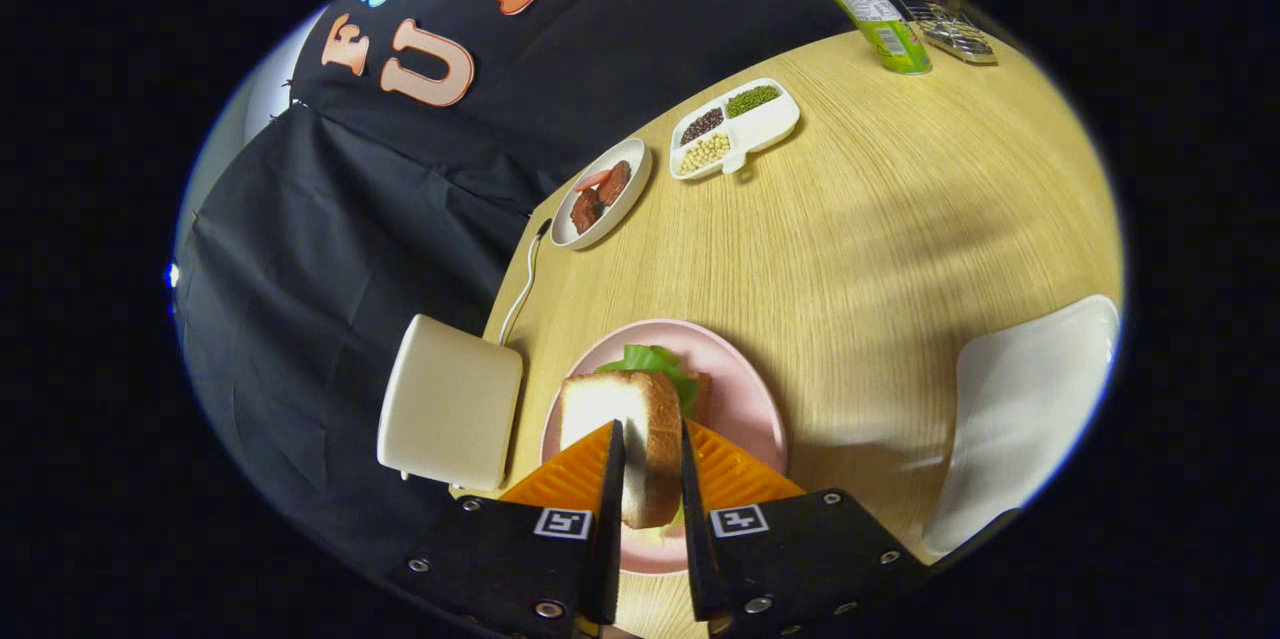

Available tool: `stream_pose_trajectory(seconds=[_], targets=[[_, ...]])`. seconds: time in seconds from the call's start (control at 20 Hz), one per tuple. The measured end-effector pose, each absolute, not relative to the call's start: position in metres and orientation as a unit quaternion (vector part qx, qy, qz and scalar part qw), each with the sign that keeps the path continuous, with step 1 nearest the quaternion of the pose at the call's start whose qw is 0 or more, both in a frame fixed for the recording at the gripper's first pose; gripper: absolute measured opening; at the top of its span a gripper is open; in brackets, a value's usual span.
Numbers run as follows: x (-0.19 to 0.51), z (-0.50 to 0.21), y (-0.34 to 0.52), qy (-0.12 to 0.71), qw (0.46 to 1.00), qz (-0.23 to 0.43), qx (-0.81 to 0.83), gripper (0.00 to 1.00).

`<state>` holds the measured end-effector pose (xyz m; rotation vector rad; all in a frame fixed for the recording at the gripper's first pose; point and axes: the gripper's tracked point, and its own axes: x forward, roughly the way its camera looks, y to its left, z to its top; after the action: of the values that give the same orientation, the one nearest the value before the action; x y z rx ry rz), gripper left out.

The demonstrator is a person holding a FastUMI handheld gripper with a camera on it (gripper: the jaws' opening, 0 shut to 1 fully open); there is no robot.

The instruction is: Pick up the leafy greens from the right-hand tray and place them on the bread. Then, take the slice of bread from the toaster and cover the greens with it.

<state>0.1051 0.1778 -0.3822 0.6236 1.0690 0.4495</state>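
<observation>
One claw (652,464) grips a bread slice (640,439) over the pink plate (745,399) on a wooden table (880,249).

One hand-held gripper (652,464) clamps one bread slice (640,439) between two fingers (570,479). Beneath it are one pink plate (745,399) and one lettuce leaf (655,361). Beyond, the desk (880,249) carries one oval dish (635,194), one divided dish (765,124) and one bottle (880,19). One toaster (450,404) and one tray (1030,409) flank it.
</observation>
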Motion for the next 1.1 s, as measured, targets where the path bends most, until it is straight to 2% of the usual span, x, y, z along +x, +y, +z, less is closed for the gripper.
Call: stream_pose_trajectory(seconds=[0.15, 0.35, 0.55, 0.7, 0.95, 1.1], targets=[[0.113, -0.378, 0.175, 0.481, 0.805, 0.201, 0.283, 0.35], [0.118, -0.357, 0.161, 0.449, 0.826, 0.191, 0.281, 0.55], [0.133, -0.316, 0.140, 0.369, 0.880, 0.178, 0.239, 0.56], [0.134, -0.271, 0.120, 0.307, 0.920, 0.165, 0.181, 0.61], [0.120, -0.195, 0.092, 0.215, 0.961, 0.138, 0.110, 0.66], [0.105, -0.150, 0.073, 0.155, 0.980, 0.109, 0.064, 0.76]])
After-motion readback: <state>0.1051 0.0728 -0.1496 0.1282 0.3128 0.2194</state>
